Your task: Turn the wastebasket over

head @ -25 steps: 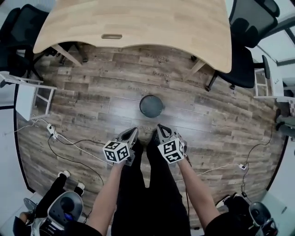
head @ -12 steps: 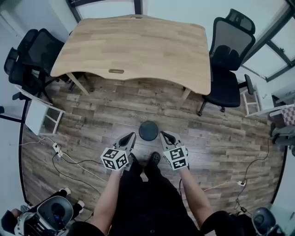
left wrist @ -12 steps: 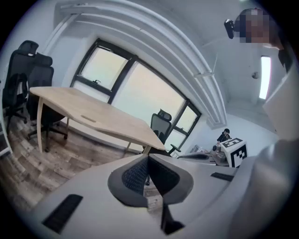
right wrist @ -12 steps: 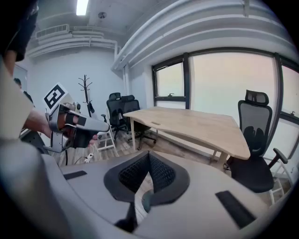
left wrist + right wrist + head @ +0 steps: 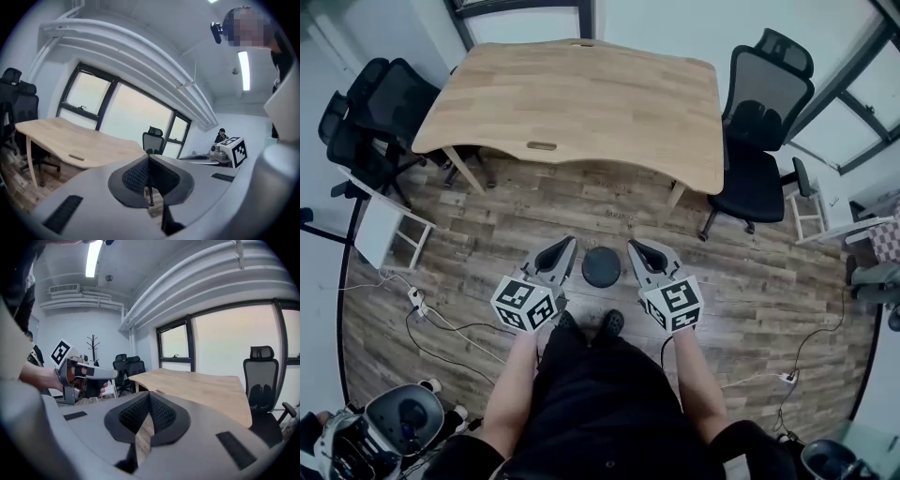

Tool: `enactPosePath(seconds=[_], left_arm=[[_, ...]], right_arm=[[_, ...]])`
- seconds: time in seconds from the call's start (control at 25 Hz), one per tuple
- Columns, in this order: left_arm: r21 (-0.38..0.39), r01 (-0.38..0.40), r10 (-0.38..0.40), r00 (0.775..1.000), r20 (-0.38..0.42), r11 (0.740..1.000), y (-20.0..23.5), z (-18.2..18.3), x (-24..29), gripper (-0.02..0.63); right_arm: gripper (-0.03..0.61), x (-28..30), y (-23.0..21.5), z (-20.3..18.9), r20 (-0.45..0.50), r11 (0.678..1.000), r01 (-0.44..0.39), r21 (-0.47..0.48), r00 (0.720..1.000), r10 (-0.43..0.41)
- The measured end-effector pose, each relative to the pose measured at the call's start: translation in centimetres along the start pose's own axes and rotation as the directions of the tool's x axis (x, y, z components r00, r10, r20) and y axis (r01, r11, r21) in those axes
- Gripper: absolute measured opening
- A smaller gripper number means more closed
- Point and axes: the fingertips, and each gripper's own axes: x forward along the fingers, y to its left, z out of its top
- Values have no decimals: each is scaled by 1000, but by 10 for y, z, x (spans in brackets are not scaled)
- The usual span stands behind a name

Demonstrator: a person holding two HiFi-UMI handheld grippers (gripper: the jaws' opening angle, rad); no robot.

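Brown wood-plank floor point(image 5: 487, 216), small round dark wastebasket point(image 5: 602, 266) sitting between your left gripper point(image 5: 568, 243) and right gripper point(image 5: 633, 247), you're holding both fingers closed, empty.

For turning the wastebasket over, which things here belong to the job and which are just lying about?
Job in hand:
- wastebasket, on the floor
- left gripper, shut, empty
- right gripper, shut, empty

Lying about:
- wooden table
- office chairs
- white rack
- power strip with cables
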Motion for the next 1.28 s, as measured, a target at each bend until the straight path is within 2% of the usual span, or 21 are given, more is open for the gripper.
enactPosePath(seconds=[0.16, 0.4, 0.6, 1.28], left_arm=[[84, 13, -17, 998, 54, 996, -12, 42, 1, 17], [106, 18, -27, 996, 84, 994, -22, 65, -8, 17], [104, 4, -13, 996, 88, 995, -26, 62, -12, 17], [77, -25, 18, 997, 79, 997, -28, 58, -19, 17]], right_arm=[[32, -13, -11, 32, 60, 1000, 11, 16, 998, -12], [32, -30, -18, 56, 114, 998, 30, 48, 993, -35], [32, -43, -21, 53, 131, 997, 29, 69, 991, -38], [32, -54, -16, 59, 151, 998, 45, 49, 987, -52]])
